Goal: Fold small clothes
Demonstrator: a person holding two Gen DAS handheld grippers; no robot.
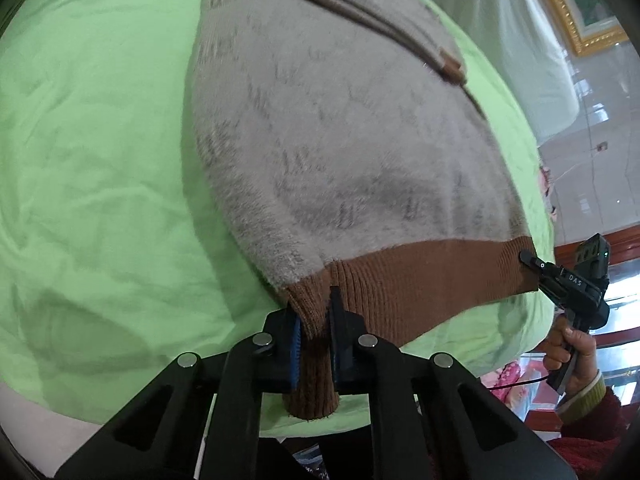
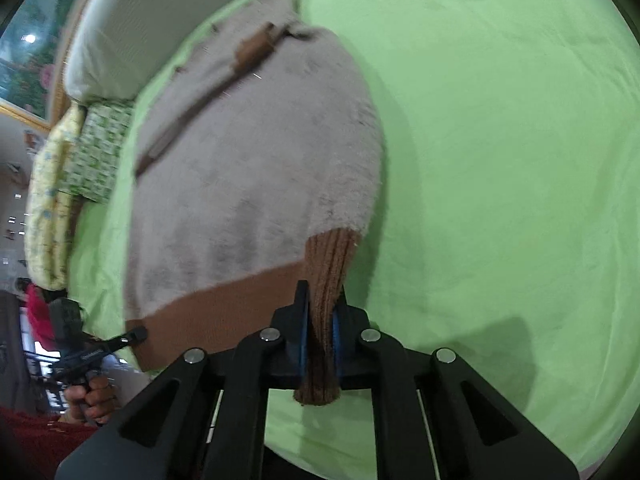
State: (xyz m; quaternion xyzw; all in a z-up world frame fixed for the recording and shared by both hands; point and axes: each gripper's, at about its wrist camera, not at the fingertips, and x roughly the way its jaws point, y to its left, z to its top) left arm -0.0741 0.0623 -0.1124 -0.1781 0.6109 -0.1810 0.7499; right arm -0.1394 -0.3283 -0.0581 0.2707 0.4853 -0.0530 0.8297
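A fuzzy beige sweater (image 1: pixel 340 128) with a brown ribbed hem (image 1: pixel 420 276) and brown trim lies spread over a green sheet (image 1: pixel 92 140). My left gripper (image 1: pixel 314 320) is shut on the hem's left corner, the ribbed cloth bunched between its blue pads. My right gripper (image 2: pixel 322 316) is shut on the hem's other corner (image 2: pixel 328 264). Each gripper also shows in the other's view, the right one (image 1: pixel 532 262) at the hem's far right and the left one (image 2: pixel 134 336) at its far left. The sweater (image 2: pixel 248 168) stretches away from both.
The green sheet (image 2: pixel 500 160) covers a bed. A white pillow (image 2: pixel 128 32) and a yellow-green patterned quilt (image 2: pixel 72 168) lie at the head. A gold picture frame (image 1: pixel 576 12) hangs beyond, and the bed's edge drops off near the hands.
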